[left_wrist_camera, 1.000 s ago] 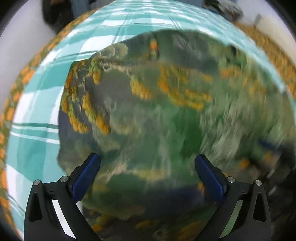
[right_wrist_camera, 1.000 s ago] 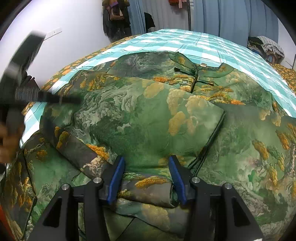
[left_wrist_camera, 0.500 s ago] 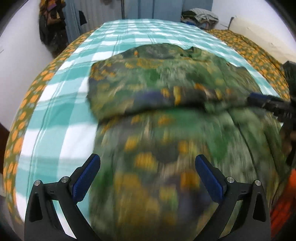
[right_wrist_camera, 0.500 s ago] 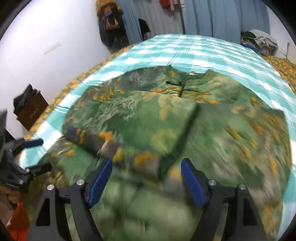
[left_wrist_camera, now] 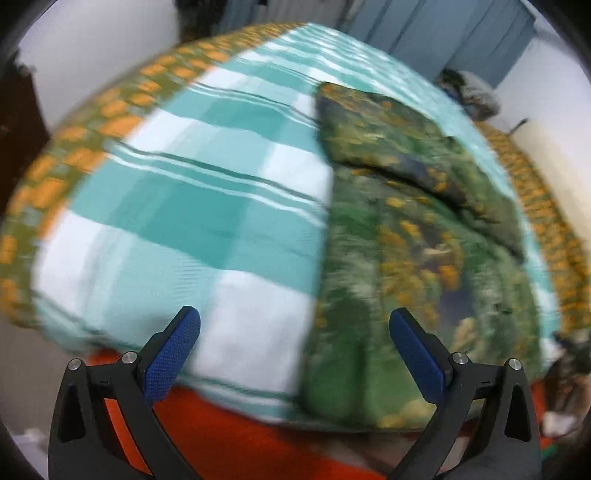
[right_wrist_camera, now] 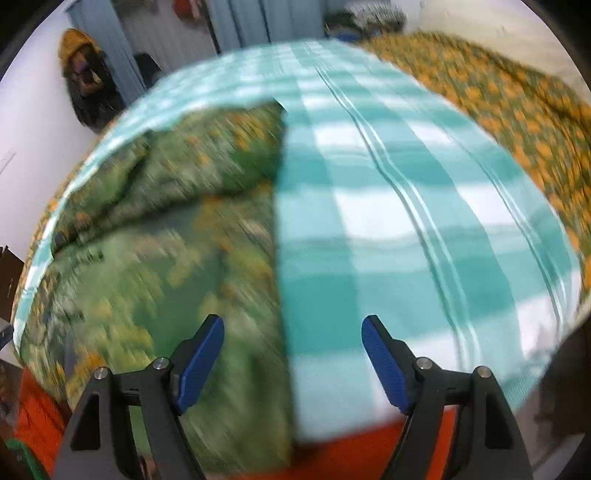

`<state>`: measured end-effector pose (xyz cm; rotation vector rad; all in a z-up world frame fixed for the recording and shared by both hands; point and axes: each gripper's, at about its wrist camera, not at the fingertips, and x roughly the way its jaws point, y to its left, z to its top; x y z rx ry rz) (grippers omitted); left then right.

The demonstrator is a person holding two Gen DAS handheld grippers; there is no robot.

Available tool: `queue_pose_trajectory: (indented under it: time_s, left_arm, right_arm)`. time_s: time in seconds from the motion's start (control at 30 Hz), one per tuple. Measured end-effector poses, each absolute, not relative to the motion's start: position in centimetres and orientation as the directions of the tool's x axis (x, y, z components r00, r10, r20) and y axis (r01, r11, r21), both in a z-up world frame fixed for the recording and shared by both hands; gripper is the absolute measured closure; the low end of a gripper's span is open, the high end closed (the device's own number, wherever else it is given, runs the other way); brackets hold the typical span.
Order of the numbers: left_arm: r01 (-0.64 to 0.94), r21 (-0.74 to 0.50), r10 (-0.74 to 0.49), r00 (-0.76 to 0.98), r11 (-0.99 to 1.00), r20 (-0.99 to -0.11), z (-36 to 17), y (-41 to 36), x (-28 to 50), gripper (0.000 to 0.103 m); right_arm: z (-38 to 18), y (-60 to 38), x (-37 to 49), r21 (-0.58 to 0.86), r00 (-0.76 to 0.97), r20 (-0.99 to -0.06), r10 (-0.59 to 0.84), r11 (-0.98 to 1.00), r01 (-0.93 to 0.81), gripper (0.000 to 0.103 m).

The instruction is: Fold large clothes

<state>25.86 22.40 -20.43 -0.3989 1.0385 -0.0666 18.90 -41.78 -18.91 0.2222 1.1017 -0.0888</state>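
A large green garment with orange and yellow print [left_wrist_camera: 417, 251] lies on the bed, its sleeves folded in over the body. In the right wrist view it fills the left half [right_wrist_camera: 159, 251]. My left gripper [left_wrist_camera: 295, 350] is open and empty, above the bed's near edge at the garment's left side. My right gripper [right_wrist_camera: 293, 358] is open and empty, above the garment's right edge near the bed's front. Both views are blurred by motion.
The bed has a teal and white checked sheet [left_wrist_camera: 192, 206] with an orange-patterned green border [right_wrist_camera: 517, 110]. An orange surface [left_wrist_camera: 229, 439] shows below the bed's front edge. Blue curtains [right_wrist_camera: 236, 26] and hanging clothes [right_wrist_camera: 83, 74] stand behind the bed.
My right gripper has let go of the folded sleeve and opened. Both grippers have pulled back from over the garment to the bed's near edge, one at each side.
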Motion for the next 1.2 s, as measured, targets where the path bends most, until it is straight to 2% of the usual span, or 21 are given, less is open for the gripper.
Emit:
queue_pose_trajectory:
  time_s: [0.1,0.17,0.37,0.57,0.6,0.63,0.73,0.83,0.9,0.97,1.03,1.1,1.2]
  left_arm:
    - [-0.062,-0.439,-0.363,0.466,0.896,-0.807,-21.5,20.5,26.9,0.001]
    - [0.0,-0.439,-0.397,0.428,0.898,-0.812,-21.9,18.4,27.3,0.001]
    - [0.125,-0.273,-0.3,0.365,0.954,-0.881,-22.7,13.8,27.2,0.001]
    - [0.111,-0.287,-0.308,0.332,0.952,-0.892,-22.8,13.3,26.8,0.002]
    - [0.1,-0.293,-0.31,0.327,0.951,-0.893,-22.8,13.4,26.7,0.006]
    - [0.088,-0.298,-0.31,0.324,0.951,-0.894,-22.6,13.6,26.7,0.014]
    - [0.059,-0.278,-0.283,0.313,0.959,-0.907,-22.0,13.8,26.7,0.031]
    - [0.045,-0.253,-0.255,0.307,0.966,-0.917,-21.5,14.0,26.5,0.042]
    - [0.053,-0.236,-0.241,0.303,0.97,-0.922,-21.4,13.8,26.5,0.046]
    - [0.061,-0.218,-0.226,0.298,0.974,-0.927,-21.4,13.7,26.4,0.053]
    - [0.055,-0.217,-0.224,0.292,0.975,-0.93,-21.5,13.9,26.5,0.07]
    - [0.035,-0.249,-0.248,0.298,0.968,-0.922,-21.3,14.4,26.7,0.083]
    - [0.021,-0.3,-0.29,0.324,0.954,-0.9,-20.3,15.2,26.4,0.089]
  right_arm:
    - [-20.0,-41.6,18.0,0.222,0.39,-0.908,0.152,0.965,0.141,0.024]
    - [-21.2,-41.0,17.8,0.282,0.343,-0.911,0.231,0.954,0.106,0.024]
    - [-24.2,-38.7,18.6,0.353,0.265,-0.908,0.325,0.933,0.064,0.024]
    - [-24.7,-38.1,19.1,0.401,0.279,-0.888,0.366,0.913,0.077,0.023]
    - [-24.5,-38.0,19.3,0.405,0.28,-0.886,0.37,0.911,0.078,0.024]
    - [-24.3,-37.9,19.3,0.403,0.283,-0.886,0.368,0.912,0.073,0.024]
    - [-23.6,-37.5,18.9,0.397,0.296,-0.883,0.365,0.916,0.054,0.029]
    - [-23.0,-36.8,18.9,0.384,0.309,-0.883,0.353,0.923,0.04,0.046]
    - [-22.8,-36.4,19.0,0.381,0.311,-0.884,0.349,0.923,0.046,0.065]
    - [-22.6,-36.3,19.1,0.382,0.315,-0.883,0.348,0.923,0.052,0.073]
    - [-22.3,-36.1,19.2,0.381,0.319,-0.882,0.347,0.923,0.049,0.078]
    - [-21.9,-36.0,19.2,0.379,0.325,-0.88,0.347,0.924,0.041,0.081]
    - [-20.9,-36.1,19.2,0.384,0.338,-0.873,0.352,0.923,0.029,0.087]
